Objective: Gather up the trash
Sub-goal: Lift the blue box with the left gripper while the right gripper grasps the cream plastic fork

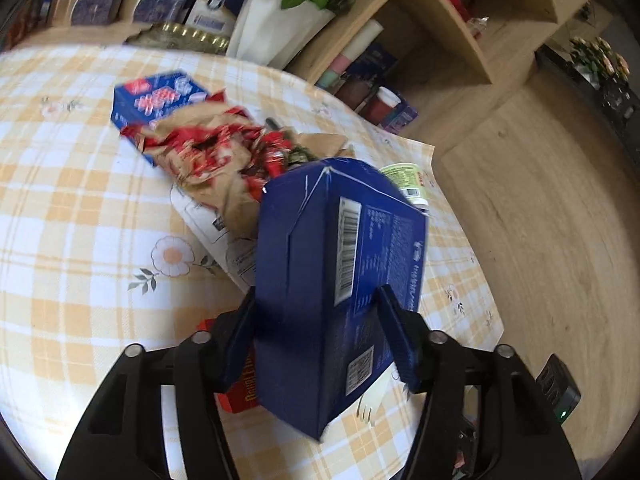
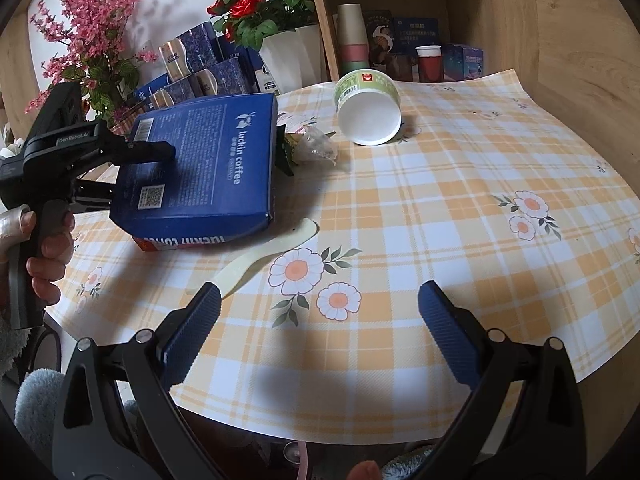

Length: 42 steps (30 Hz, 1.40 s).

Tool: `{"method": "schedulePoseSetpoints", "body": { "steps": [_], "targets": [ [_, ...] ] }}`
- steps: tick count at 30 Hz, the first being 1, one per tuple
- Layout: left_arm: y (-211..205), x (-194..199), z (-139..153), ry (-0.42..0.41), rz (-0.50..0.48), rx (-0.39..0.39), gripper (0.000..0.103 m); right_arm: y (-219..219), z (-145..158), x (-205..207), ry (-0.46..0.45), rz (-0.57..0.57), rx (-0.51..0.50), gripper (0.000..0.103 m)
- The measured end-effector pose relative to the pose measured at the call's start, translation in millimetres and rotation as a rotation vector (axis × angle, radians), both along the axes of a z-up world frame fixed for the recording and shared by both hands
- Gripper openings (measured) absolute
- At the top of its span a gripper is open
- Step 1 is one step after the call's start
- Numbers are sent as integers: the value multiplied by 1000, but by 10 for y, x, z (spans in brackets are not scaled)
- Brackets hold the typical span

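Note:
My left gripper (image 1: 319, 296) is shut on a dark blue coffee box (image 1: 340, 280), one pad on each broad face. In the right wrist view the same blue box (image 2: 200, 160) is tilted above a flat red box (image 2: 180, 242), and a hand (image 2: 44, 248) holds that gripper's handle. My right gripper (image 2: 320, 292) hangs open over the checked tablecloth (image 2: 460, 208) with nothing between its fingers. A green-and-white paper cup (image 2: 368, 108) lies on its side, a cream plastic strip (image 2: 268, 252) lies near my right gripper's left finger, and crumpled red-and-brown wrapping (image 1: 216, 152) lies beyond the box.
A blue-and-red carton (image 1: 156, 96) lies behind the wrapping. A clear crumpled wrapper (image 2: 316, 144) sits beside the blue box. A white pot of red roses (image 2: 292, 56), stacked blue boxes (image 2: 200, 64) and a wooden shelf with cups (image 2: 352, 36) line the far side. The table's front edge (image 2: 360, 432) is close.

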<state>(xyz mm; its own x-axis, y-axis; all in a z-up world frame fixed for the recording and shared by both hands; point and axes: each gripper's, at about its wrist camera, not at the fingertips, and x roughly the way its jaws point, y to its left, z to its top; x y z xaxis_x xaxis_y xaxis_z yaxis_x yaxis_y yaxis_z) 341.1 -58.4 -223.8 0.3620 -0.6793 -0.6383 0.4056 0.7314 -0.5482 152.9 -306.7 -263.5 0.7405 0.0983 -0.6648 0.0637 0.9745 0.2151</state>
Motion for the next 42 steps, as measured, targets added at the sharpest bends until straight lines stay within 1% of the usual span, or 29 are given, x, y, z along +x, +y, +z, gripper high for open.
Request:
{"method": "schedulePoseSetpoints", "body": {
  "steps": [4,6,9,12,14,17,20,23,25,26,27,28,29,30,31,33,35,38,42],
  "targets": [
    [-50,-157,202,-56,-29,22,43,-5,12,-18,-9,1,-9,97],
    [-113,-290,358,-116,-46,58,40,-1,8,-22,-7,-1,-13,97],
    [-211,-468,545,-203,-62,127,39,-4,10,-28,-6,-2,-5,97],
    [-237,-593,657,-267,-65,165,39,-4,25,-36,-8,-2,-5,97],
    [-187,-663,737,-294,-38,174,39,-7,33,-41,-8,-4,-3,97],
    [-35,-763,865,-331,17,160,39,-12,41,-42,3,-7,-5,97],
    [163,-877,988,-367,81,161,39,-14,-4,13,62,5,2,97],
    [424,-1006,1072,-387,146,166,39,14,-51,79,110,25,38,97],
    [569,-1084,1098,-397,177,180,39,76,-48,131,117,46,48,96],
    [636,-1118,1099,-398,191,187,39,130,-31,163,112,61,44,92],
    [699,-1147,1109,-394,199,188,39,177,-18,194,109,77,46,78],
    [788,-1185,1100,-383,213,187,39,232,-9,241,115,96,51,65],
    [857,-1212,1088,-375,225,185,39,281,-10,294,127,105,60,60],
    [927,-1240,1071,-367,237,184,39,304,-18,342,139,103,70,52],
    [976,-1266,1061,-364,246,183,39,322,-32,405,154,96,102,46],
    [1102,-1334,1038,-354,267,179,39,333,-48,494,171,75,154,42],
    [1207,-1397,1016,-345,291,173,39,362,-75,579,189,42,180,39],
    [1318,-1476,971,-327,316,159,39,421,-78,643,187,10,158,38],
    [1385,-1550,920,-309,335,148,39,489,-80,729,179,-26,99,27]
  ]
}}
